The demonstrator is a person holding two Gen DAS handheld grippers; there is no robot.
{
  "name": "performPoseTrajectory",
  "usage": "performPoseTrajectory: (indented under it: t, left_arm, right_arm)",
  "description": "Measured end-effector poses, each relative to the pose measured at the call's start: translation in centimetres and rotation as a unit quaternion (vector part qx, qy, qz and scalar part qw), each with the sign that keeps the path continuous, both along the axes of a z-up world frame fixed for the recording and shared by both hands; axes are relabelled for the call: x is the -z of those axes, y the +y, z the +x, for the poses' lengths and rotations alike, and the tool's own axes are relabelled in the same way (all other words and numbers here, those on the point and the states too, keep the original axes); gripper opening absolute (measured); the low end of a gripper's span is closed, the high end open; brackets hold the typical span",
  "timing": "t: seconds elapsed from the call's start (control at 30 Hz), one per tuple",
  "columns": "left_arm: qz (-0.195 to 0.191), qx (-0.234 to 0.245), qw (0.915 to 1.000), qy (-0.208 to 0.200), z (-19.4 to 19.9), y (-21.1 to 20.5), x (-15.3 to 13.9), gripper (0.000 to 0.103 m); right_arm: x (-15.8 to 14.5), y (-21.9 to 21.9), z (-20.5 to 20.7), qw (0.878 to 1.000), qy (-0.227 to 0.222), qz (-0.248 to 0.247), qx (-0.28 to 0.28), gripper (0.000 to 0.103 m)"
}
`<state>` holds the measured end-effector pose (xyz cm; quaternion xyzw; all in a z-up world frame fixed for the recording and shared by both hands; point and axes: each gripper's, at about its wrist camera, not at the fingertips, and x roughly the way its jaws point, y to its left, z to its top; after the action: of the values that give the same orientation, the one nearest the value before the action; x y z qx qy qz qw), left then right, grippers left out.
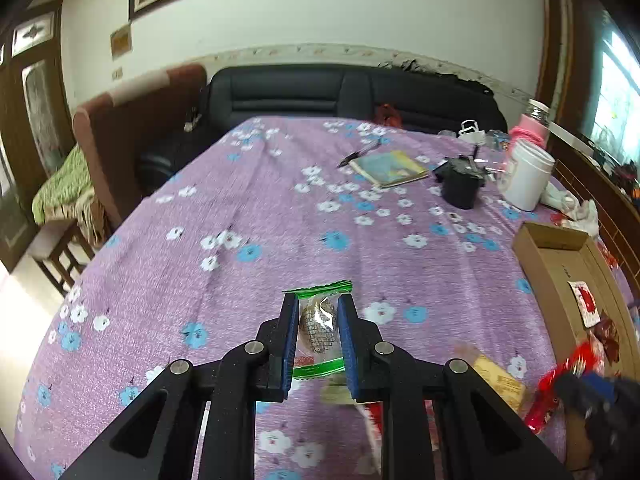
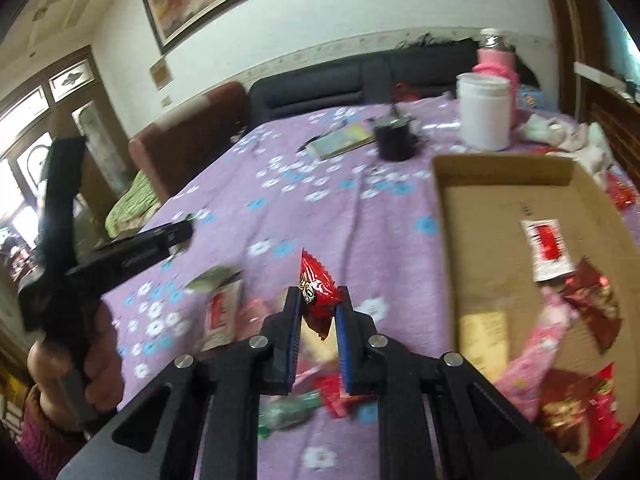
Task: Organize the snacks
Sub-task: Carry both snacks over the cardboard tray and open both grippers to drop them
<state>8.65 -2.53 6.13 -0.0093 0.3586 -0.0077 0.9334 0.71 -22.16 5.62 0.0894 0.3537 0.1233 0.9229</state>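
Green-edged snack packet (image 1: 319, 330) clamped between left gripper (image 1: 318, 304) fingers; red snack packet (image 2: 318, 290) pinched between right gripper (image 2: 319, 294) fingers.

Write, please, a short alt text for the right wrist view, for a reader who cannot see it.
The right claw is shut on a red snack packet above a purple flowered tablecloth. To its right, an open cardboard box already holds several snacks; at left, a hand holds the other claw.
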Motion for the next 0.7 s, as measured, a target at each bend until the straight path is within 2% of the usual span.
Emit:
performPoseTrajectory:
  t: [0.13,0.27,0.7]
  left_arm:
    - [0.027,0.013,0.9994,-0.018,-0.7,-1.6,-0.1,0.020]
    - [0.056,0.019,0.9976,-0.035,-1.3,-2.5,0.0,0.020]
    - [0.070,0.014,0.9959,-0.057,-1.9,-2.9,-0.5,0.020]
  right_arm:
    - [0.0,-1.0,0.0,0.999,0.011,0.031,0.003,0.015]
    - [0.3,-0.8,0.3,0.999,0.016,0.034,0.002,0.015]
    - [0.5,-1.1,0.5,0.999,0.018,0.037,0.009,0.015]
